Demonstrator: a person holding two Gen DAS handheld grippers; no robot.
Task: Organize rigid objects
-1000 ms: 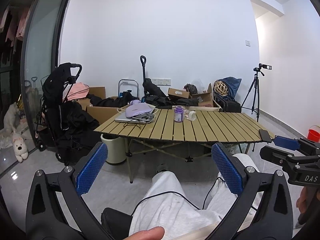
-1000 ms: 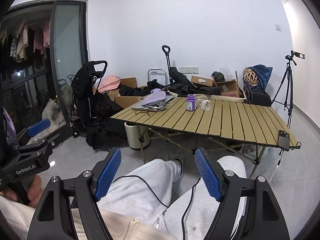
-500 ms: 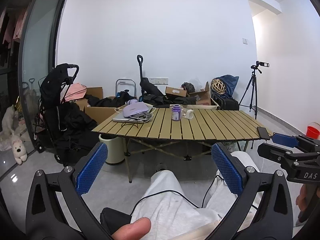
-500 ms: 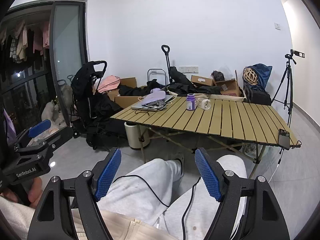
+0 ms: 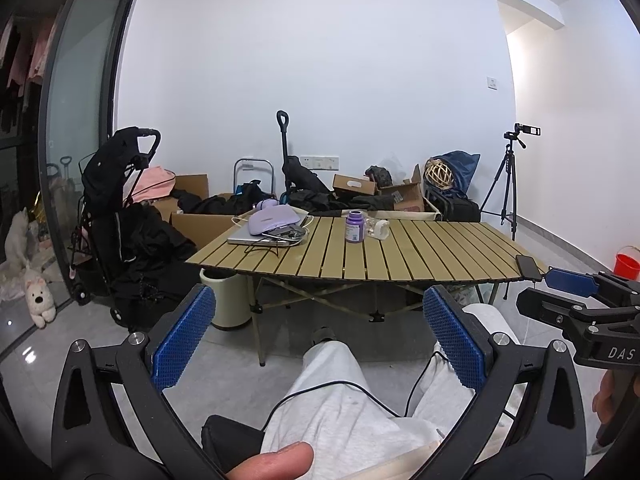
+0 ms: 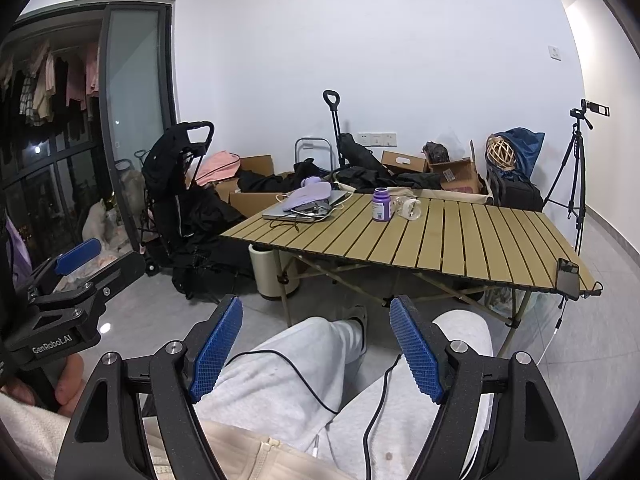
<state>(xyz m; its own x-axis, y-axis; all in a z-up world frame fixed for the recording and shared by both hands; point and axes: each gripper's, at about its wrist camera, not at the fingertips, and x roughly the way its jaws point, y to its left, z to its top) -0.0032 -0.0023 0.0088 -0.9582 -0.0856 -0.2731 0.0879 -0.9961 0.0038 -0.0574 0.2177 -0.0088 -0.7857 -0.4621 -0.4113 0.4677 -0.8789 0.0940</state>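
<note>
A slatted wooden folding table (image 5: 400, 256) (image 6: 460, 236) stands across the room. On it stand a purple bottle (image 5: 355, 226) (image 6: 381, 204), a small white cup-like object (image 5: 381, 229) (image 6: 411, 209) beside it, a laptop (image 5: 256, 238) (image 6: 294, 213) with a lilac case (image 5: 274, 219) (image 6: 307, 196) and cables on top, and a black phone (image 5: 528, 266) (image 6: 568, 273) at the right edge. My left gripper (image 5: 318, 336) and my right gripper (image 6: 316, 350) are both open and empty, held low over the person's lap, far from the table.
A black stroller (image 5: 116, 216), cardboard boxes (image 5: 192, 188) and black bags line the far wall. A white bin (image 5: 226, 300) stands under the table's left end. A tripod with camera (image 5: 510, 184) stands at the right, a red bucket (image 5: 626, 266) beyond it.
The left wrist view has tilted up slightly, so the table sits a little lower and farther in frame. Both grippers stay open; nothing on the table moved.
</note>
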